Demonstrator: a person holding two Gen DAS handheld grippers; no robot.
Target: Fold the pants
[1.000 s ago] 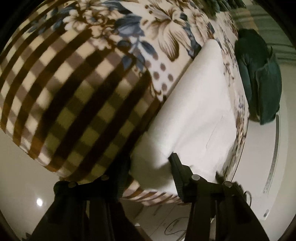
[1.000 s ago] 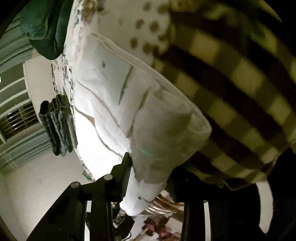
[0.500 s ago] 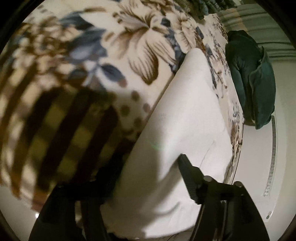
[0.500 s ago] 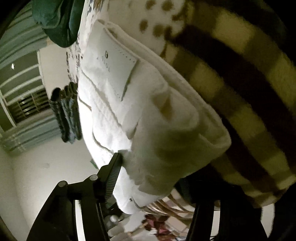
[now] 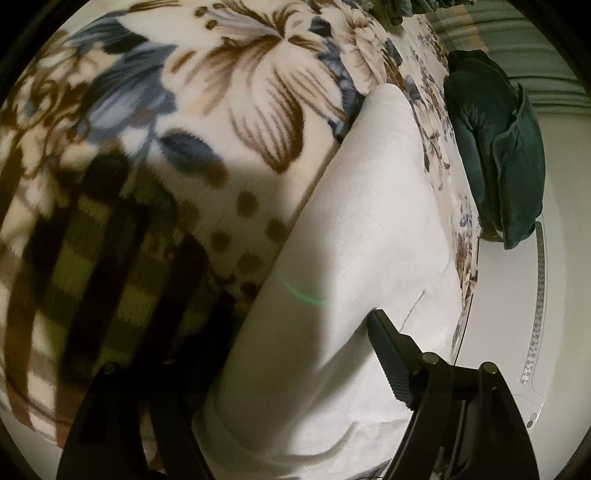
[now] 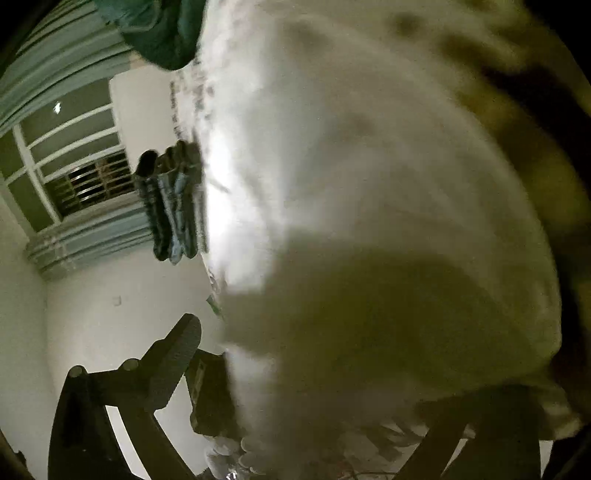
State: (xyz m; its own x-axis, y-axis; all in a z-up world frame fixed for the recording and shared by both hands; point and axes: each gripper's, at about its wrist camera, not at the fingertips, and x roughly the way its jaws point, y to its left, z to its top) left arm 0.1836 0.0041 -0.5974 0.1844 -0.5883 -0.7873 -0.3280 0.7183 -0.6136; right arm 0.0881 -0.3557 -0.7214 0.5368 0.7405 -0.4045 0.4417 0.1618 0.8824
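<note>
The white pants [image 5: 362,236] lie folded on the flowered and checked blanket [image 5: 207,122]. In the left wrist view my left gripper [image 5: 291,343] is open with its jaws wide apart around the near end of the pants; its right finger [image 5: 391,354] rests on top, and the left finger is hidden in shadow. In the right wrist view, which is blurred, the pants [image 6: 369,184] fill most of the frame. My right gripper [image 6: 325,369] is open around the folded bundle, with its left finger [image 6: 173,354] beside the cloth and the right finger hidden in the dark.
A dark green cushion [image 5: 498,155] lies at the bed's far edge, also in the right wrist view [image 6: 162,29]. Folded blue-grey clothes [image 6: 170,206] hang at the bed's side. A window with bars [image 6: 74,166] and white walls lie beyond.
Both grippers have pushed further forward over the pants, so the white cloth fills more of each view. The right gripper's jaws have spread wider and its view has blurred.
</note>
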